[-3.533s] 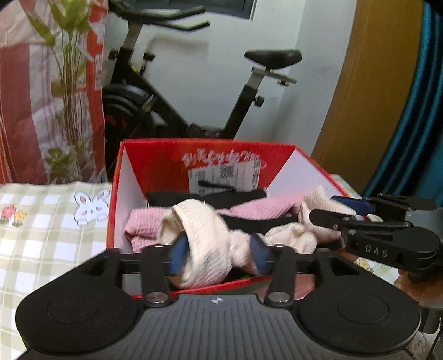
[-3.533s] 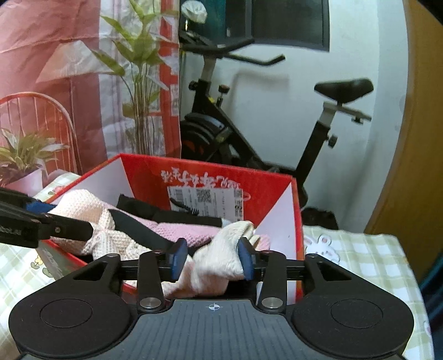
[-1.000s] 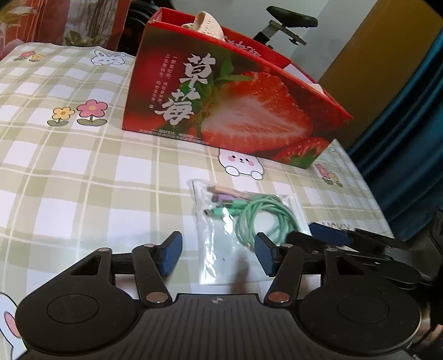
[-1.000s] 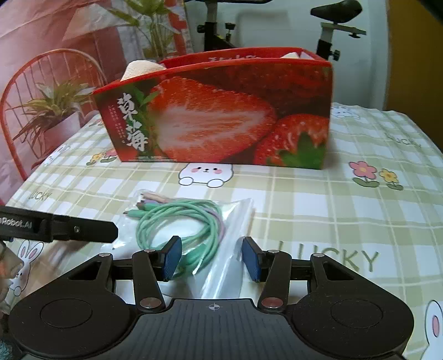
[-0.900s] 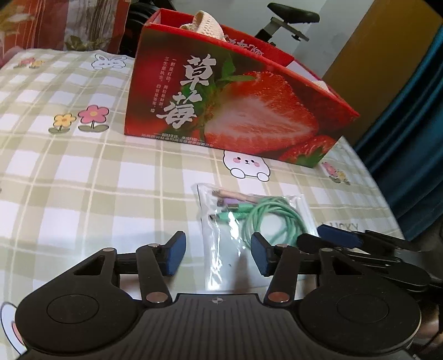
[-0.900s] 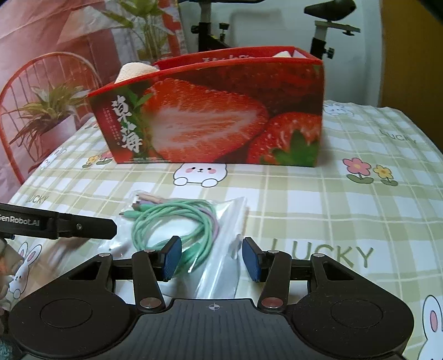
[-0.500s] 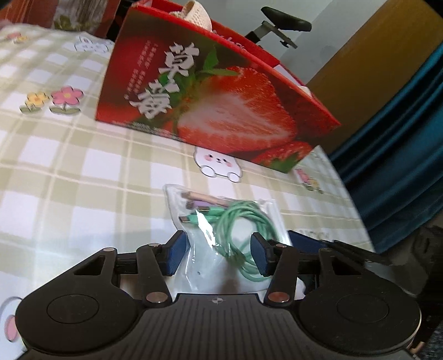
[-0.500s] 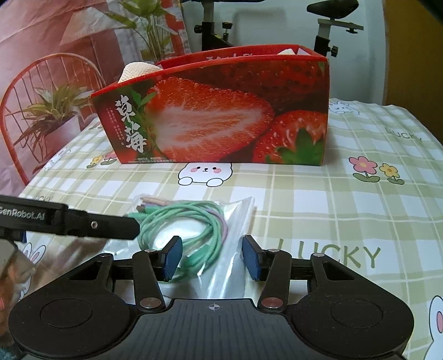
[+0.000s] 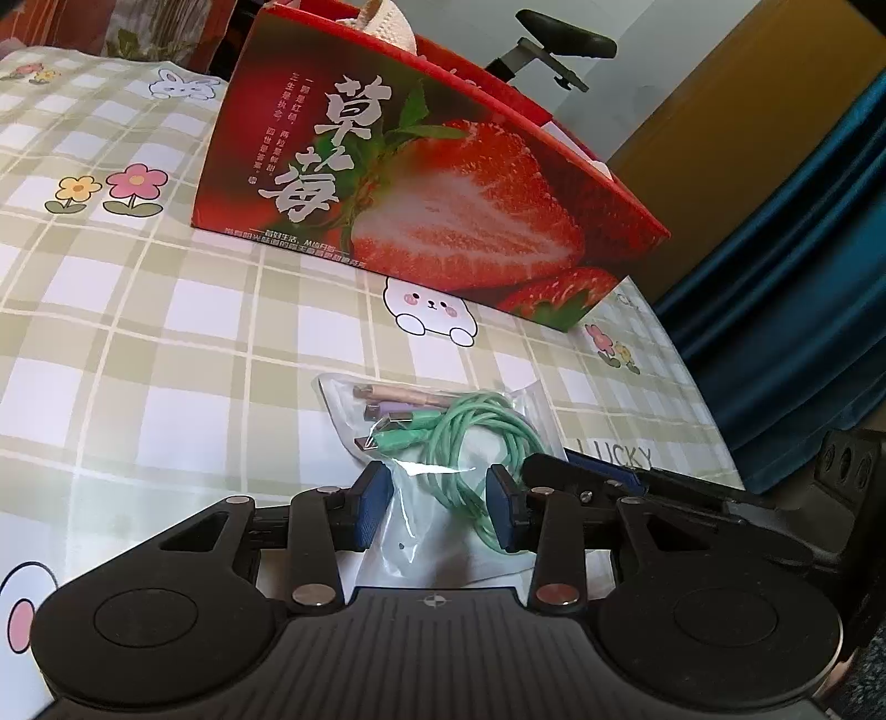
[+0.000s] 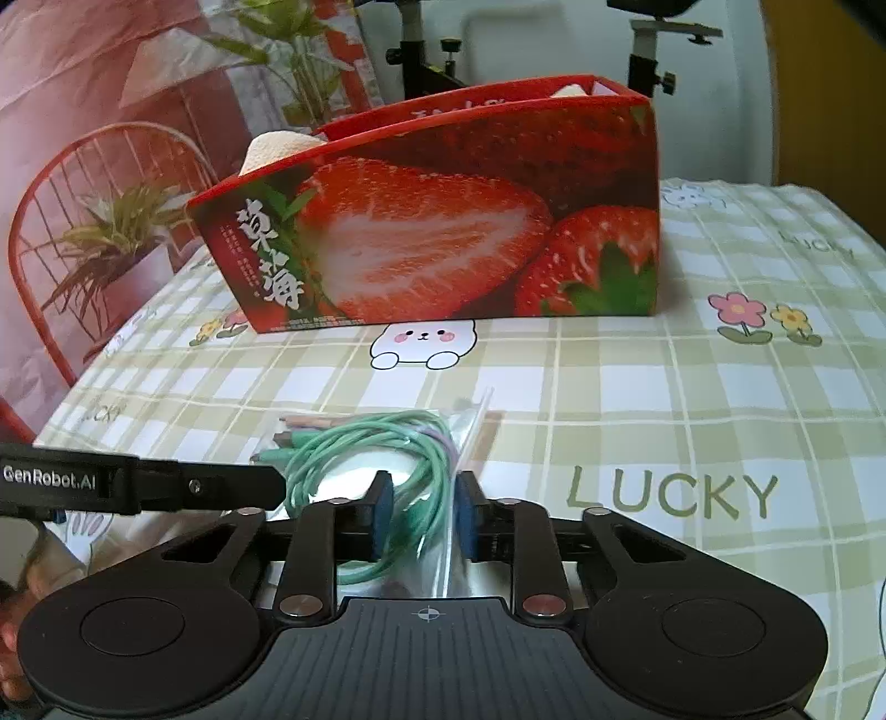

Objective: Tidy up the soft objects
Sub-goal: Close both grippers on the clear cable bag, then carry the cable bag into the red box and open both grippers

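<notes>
A clear plastic bag of green and purple cables [image 9: 443,437] lies on the checked tablecloth in front of the red strawberry box [image 9: 421,188]. My left gripper [image 9: 440,512] is open, its pads either side of the bag's near end. My right gripper [image 10: 423,515] has narrowed around the bag [image 10: 387,454] and cables, its pads close to them; whether they pinch is unclear. The box also shows in the right wrist view [image 10: 443,221], with cream knitted cloth [image 10: 277,147] sticking out of its top. The left gripper's fingers [image 10: 205,487] reach in from the left.
The tablecloth [image 10: 664,399] has rabbit, flower and LUCKY prints. A red wire chair with a potted plant [image 10: 105,243] stands left of the table. An exercise bike [image 9: 554,44] stands behind the box. A blue curtain [image 9: 803,277] hangs at the right.
Both grippers let go of the cream cloth in the box and came down to the cable bag. In the last half second both jaws narrowed around the bag, the right more.
</notes>
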Demonstrator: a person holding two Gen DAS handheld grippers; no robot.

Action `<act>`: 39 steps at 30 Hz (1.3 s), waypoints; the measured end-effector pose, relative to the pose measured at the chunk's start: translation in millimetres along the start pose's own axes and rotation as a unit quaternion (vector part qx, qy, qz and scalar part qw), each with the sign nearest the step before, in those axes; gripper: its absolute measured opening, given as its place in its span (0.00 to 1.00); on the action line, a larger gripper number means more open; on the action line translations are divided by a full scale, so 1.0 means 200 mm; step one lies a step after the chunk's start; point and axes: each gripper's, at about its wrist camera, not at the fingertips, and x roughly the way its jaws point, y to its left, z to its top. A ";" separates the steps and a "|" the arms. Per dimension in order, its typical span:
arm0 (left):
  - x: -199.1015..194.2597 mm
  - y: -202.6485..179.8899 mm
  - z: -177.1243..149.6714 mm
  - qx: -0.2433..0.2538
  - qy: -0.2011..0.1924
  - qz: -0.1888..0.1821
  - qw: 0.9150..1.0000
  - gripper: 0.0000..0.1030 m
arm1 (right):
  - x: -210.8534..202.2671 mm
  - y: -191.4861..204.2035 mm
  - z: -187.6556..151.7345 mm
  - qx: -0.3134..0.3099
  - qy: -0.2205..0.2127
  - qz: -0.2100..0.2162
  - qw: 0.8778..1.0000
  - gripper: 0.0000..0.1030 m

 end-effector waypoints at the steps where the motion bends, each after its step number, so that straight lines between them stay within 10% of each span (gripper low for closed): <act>1: 0.00 0.00 0.00 0.000 -0.001 0.002 1.000 0.39 | 0.00 -0.01 0.00 0.007 -0.003 0.001 1.000 0.13; 17: -0.20 -0.04 0.08 0.009 -0.071 -0.020 0.997 0.39 | -0.20 0.07 0.11 -0.048 -0.112 0.011 0.992 0.04; 39: -0.18 -0.27 0.85 0.091 -0.157 -0.002 0.983 0.39 | -0.06 0.02 0.92 -0.069 -0.201 -0.019 0.977 0.04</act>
